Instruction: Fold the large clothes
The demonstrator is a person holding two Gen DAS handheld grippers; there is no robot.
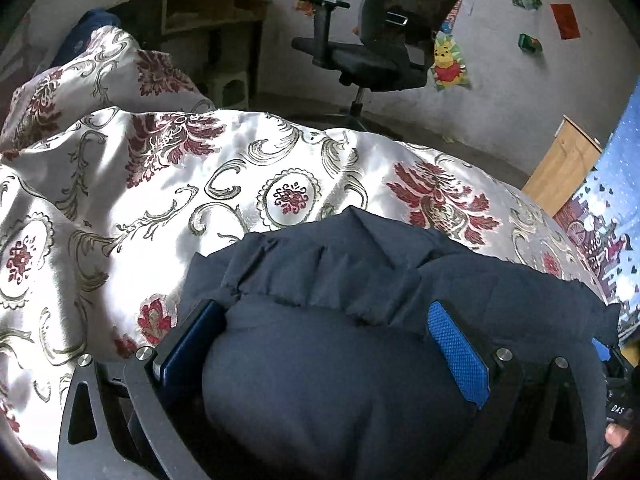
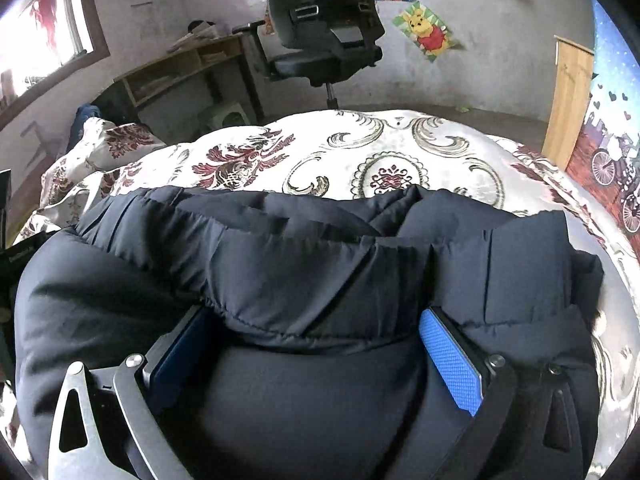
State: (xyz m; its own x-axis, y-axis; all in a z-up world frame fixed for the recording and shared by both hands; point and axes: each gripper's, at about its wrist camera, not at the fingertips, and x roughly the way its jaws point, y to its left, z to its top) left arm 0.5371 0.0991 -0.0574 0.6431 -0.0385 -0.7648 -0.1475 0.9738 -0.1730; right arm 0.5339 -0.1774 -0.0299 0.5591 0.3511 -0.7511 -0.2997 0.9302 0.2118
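the dark navy padded jacket (image 1: 340,360) lies bunched on the floral bedspread (image 1: 120,200), at the edge of the bed farthest from the black office chair (image 1: 384,40). the left gripper (image 1: 320,332) stands wide open with a thick puff of the jacket bulging between its blue pads (image 1: 460,360); the fabric touches both fingers, but i cannot tell whether it is pinched. the right gripper (image 2: 316,340) is spread just as wide around a quilted fold of the same jacket (image 2: 300,272), nearer the chair (image 2: 320,20) than the pads, and its hold is equally unclear.
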